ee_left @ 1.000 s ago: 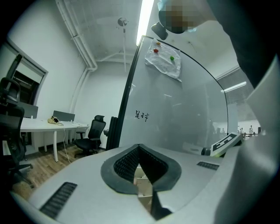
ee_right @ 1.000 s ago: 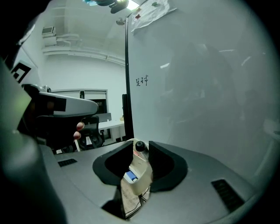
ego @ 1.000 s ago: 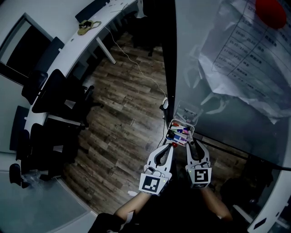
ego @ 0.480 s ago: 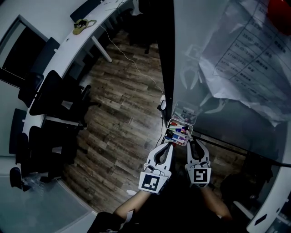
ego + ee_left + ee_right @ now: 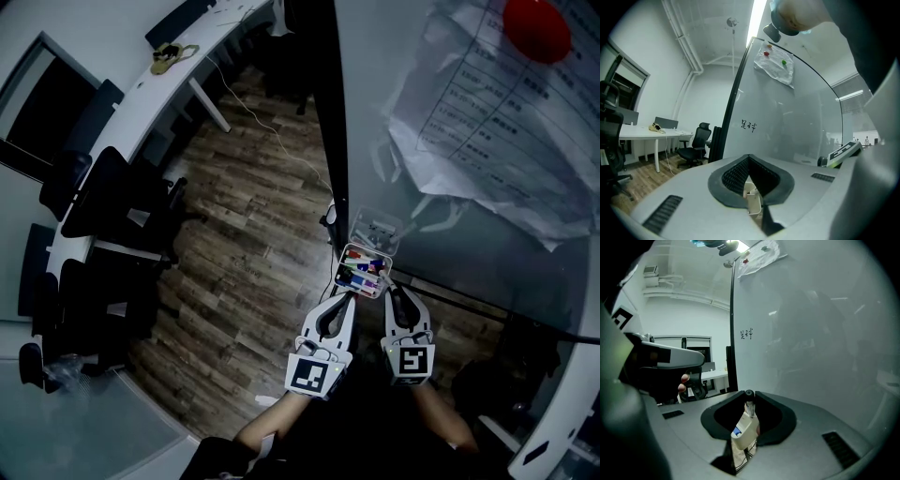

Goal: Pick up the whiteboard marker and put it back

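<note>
A whiteboard marker (image 5: 743, 430) with a white barrel, blue label and black cap stands upright between the jaws of my right gripper (image 5: 749, 397), which is shut on it. In the head view my right gripper (image 5: 392, 291) sits just below and right of a small tray (image 5: 349, 255) of several coloured markers fixed to the whiteboard (image 5: 450, 244). My left gripper (image 5: 345, 298) hangs beside it, just below the tray. Its jaws (image 5: 749, 159) are shut and grip nothing; a small white part shows low behind them.
Printed paper sheets (image 5: 497, 122) and a red magnet (image 5: 536, 28) hang on the whiteboard. Some writing (image 5: 748, 125) is on the board. Black office chairs (image 5: 112, 197) and a long white desk (image 5: 178, 70) stand to the left on a wood floor (image 5: 253, 253).
The head view has swung slightly, so the tray and board sit a little further left and up. Both grippers keep nearly the same places below the tray.
</note>
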A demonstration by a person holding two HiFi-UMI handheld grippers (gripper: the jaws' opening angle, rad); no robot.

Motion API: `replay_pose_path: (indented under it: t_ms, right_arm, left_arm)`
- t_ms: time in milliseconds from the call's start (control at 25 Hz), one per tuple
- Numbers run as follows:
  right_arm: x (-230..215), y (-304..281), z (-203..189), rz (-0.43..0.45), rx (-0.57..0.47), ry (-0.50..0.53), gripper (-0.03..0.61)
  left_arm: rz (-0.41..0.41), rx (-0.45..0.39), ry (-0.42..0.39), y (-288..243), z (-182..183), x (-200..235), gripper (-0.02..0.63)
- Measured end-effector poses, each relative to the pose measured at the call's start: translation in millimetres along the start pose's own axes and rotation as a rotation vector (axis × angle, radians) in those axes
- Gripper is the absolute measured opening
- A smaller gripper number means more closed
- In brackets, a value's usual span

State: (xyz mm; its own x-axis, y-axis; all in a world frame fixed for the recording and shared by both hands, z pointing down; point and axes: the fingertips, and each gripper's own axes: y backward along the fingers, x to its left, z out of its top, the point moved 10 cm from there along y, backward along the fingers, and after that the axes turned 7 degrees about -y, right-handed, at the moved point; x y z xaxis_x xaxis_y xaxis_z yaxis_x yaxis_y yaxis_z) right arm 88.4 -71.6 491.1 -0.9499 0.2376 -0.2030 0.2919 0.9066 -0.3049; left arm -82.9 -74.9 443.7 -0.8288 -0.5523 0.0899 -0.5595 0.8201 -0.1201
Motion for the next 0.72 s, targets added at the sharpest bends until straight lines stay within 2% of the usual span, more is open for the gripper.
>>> replay_pose_path:
  t_ms: [240, 360, 720]
  right_arm:
    - [0.5, 8.3, 9.0, 0.012, -0.023, 0.021, 0.078]
    - [0.3, 11.3, 15.6, 0.024, -0.079, 0.01, 0.078]
    - [1.7, 33.1, 24.3, 0.055, -0.121, 0.016, 0.078]
  left_arm:
    - [0.03, 0.009, -0.03, 5.8, 8.1, -2.6, 0.008]
    - [0.042, 0.017, -0.038, 7.9, 12.2, -4.7, 0.008]
    - [0.043, -0.046, -0.041, 20.7, 12.8, -22.8, 0.008]
